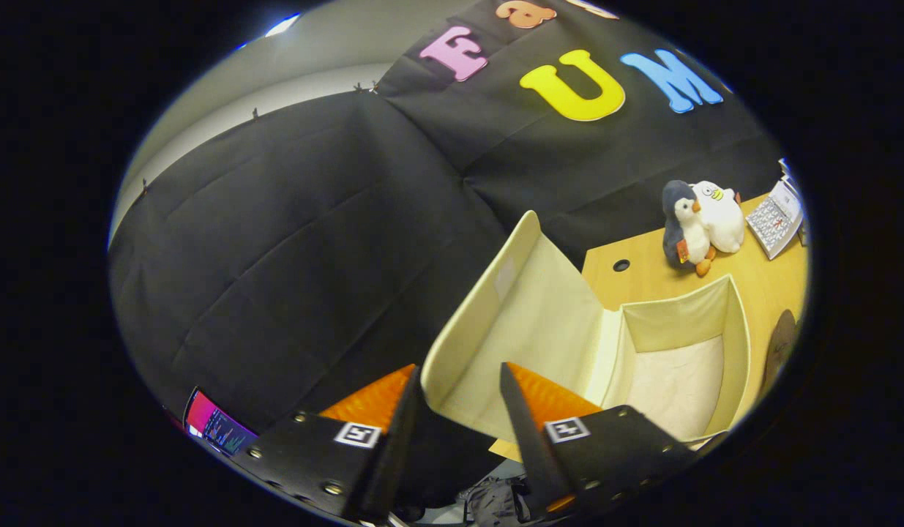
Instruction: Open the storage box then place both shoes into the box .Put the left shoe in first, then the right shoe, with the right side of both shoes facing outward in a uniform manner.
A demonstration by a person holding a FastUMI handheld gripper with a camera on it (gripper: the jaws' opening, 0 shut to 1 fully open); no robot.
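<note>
Between my tool's [462,380] spread, empty fingers stands the raised lid [528,322] of the storage box [737,333] on the table [770,267]; it looks light and floppy, best pinched at the lid's rim.

Nothing here reads as a plain word or number from where I stand. The gripper [459,368] carries two square black-and-white coded markers, one on the left finger's housing [358,434] and one on the right finger's housing [566,429]. They are patterns, not letters. Its fingers stand apart, with the raised lid [525,307] of the storage box [737,344] between them. The calculator [776,217] on the desk [642,256] has rows of keys, too small to make out. A small orange tag [682,251] on the penguin toy [678,219] is unreadable. The lit screen [217,427] shows lines too fine to tell.
</note>
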